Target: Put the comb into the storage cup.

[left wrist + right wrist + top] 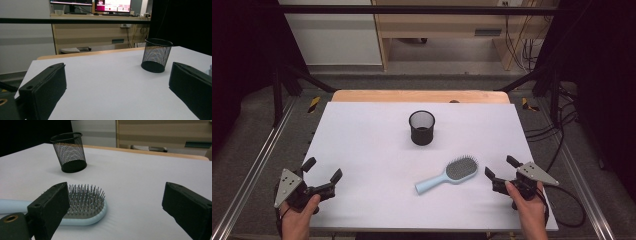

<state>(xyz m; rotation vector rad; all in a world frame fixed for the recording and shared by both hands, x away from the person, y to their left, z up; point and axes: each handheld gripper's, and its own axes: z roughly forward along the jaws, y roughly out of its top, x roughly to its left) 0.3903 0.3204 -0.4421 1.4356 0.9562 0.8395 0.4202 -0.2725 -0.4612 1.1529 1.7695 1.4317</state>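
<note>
The hairbrush (447,175) lies bristles-up on the white table (362,150), on the person's side of the black mesh cup (422,128) and a little to its right, well apart from it; its pale blue handle runs away from the cup toward the near edge, and its oval head is the end nearer the cup. The right gripper (501,168) stands just beside the brush head, to the right of it, jaws spread wide with nothing between them. In the right gripper view the brush (85,205) lies just behind the left-hand jaw, the cup (68,152) farther off beyond it. The left gripper (322,169) rests near the table's front left corner, well apart from the brush, jaws likewise spread and empty; its own view looks across bare table to the cup (156,55).
</note>
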